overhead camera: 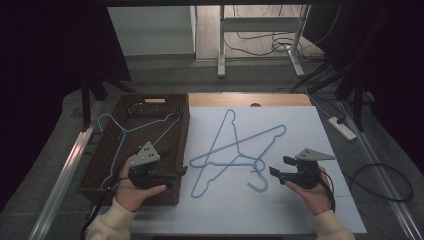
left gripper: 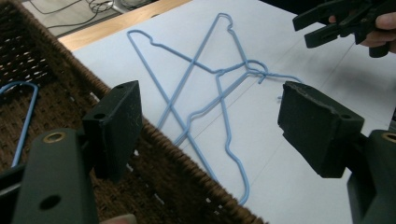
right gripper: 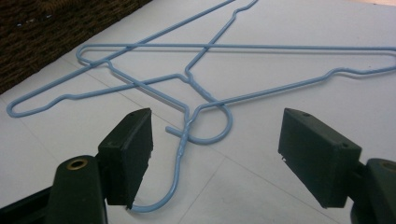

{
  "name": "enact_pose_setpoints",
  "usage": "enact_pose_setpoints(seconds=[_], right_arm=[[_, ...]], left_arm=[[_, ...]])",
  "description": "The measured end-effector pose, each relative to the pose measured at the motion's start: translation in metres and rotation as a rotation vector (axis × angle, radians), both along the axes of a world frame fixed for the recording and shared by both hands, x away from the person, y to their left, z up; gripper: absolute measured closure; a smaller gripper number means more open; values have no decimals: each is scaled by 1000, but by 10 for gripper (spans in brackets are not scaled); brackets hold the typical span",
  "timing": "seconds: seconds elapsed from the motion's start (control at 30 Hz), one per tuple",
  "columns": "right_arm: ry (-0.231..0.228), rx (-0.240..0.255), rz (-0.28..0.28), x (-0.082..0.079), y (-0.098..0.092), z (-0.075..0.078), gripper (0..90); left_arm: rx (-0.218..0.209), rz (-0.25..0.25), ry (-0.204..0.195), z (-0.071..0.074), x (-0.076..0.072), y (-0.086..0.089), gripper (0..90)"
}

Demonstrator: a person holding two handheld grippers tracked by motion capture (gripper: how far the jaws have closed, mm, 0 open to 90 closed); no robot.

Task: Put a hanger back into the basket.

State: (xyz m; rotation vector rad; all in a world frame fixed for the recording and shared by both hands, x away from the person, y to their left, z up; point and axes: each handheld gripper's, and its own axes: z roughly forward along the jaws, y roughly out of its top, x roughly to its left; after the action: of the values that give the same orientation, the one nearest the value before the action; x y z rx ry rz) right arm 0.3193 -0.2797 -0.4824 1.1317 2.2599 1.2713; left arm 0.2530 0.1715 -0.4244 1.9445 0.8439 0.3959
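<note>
both wide-open, empty grippers, left gripper point(overhead camera: 183, 171) and right gripper point(overhead camera: 274, 167), flank two crossed light-blue wire hangers point(overhead camera: 235, 147) on the white sheet point(overhead camera: 300, 130); next, likely pinch one hook and lift toward the brown wicker basket point(overhead camera: 150, 107).

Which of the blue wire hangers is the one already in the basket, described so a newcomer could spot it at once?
Start at the dark brown woven wicker basket at the white table sheet's left edge. Inside it lies one light blue wire hanger, its hook at the far left corner. Unlike the two crossed blue wire hangers on the sheet, it lies alone and overlaps no other.
</note>
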Motion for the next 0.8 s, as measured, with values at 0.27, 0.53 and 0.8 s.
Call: enact_pose_setpoints(seconds=[0.27, 0.53, 0.8], right_arm=[[16, -35, -9, -1, 4, -1, 273], [50, -76, -19, 0, 12, -2, 299], [95, -157, -16, 4, 28, -3, 337]], left_arm=[[-9, 21, 8, -2, 4, -4, 233], [8, 21, 2, -1, 5, -9, 235], [-4, -3, 8, -1, 6, -17, 236]])
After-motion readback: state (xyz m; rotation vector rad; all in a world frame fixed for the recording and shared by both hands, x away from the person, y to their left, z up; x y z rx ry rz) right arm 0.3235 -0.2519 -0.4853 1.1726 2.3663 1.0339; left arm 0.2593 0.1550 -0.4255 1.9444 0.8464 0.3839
